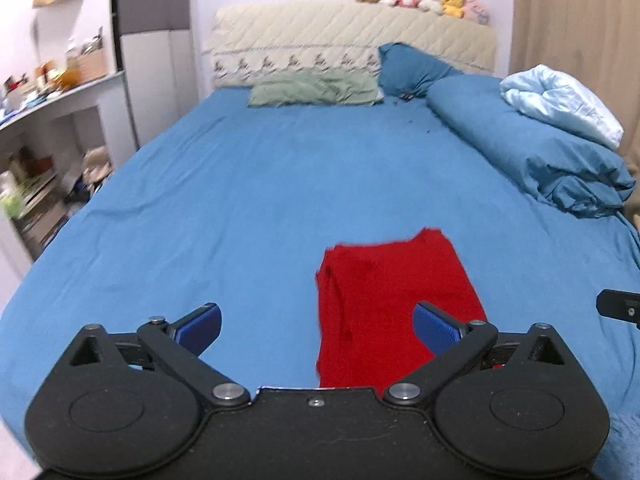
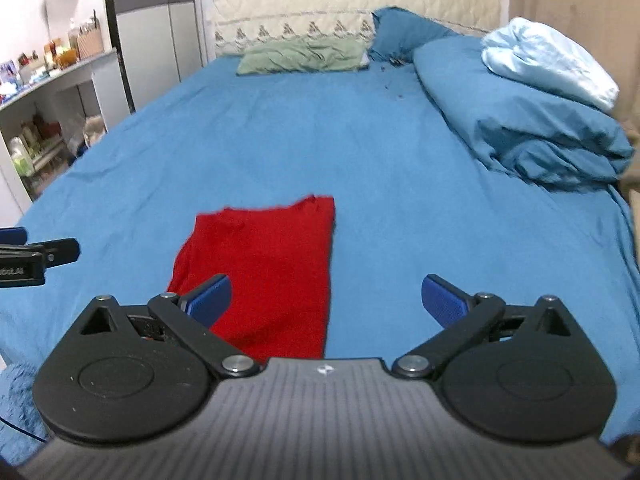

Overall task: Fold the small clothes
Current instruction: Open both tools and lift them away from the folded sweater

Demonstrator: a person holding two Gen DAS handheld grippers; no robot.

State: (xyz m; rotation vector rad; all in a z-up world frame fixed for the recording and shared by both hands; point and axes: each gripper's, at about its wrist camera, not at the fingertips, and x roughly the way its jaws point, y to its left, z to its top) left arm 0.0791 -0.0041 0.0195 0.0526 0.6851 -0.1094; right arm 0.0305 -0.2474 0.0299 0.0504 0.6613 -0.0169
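The left gripper point(image 1: 318, 328) is held low over the near end of the bed point(image 1: 248, 184), aimed toward the headboard point(image 1: 352, 36). Its jaws are spread wide and hold nothing. The right gripper point(image 2: 326, 302) sits alongside in the same attitude, jaws likewise wide apart and empty.

The red garment point(image 1: 384, 312) lies flat on the blue sheet near the foot of the bed, between the two grippers. It forms a rough rectangle. Its long axis runs from the near edge toward the headboard, with the uneven end farthest away. A folded duvet point(image 2: 532, 120) lies along the right side.
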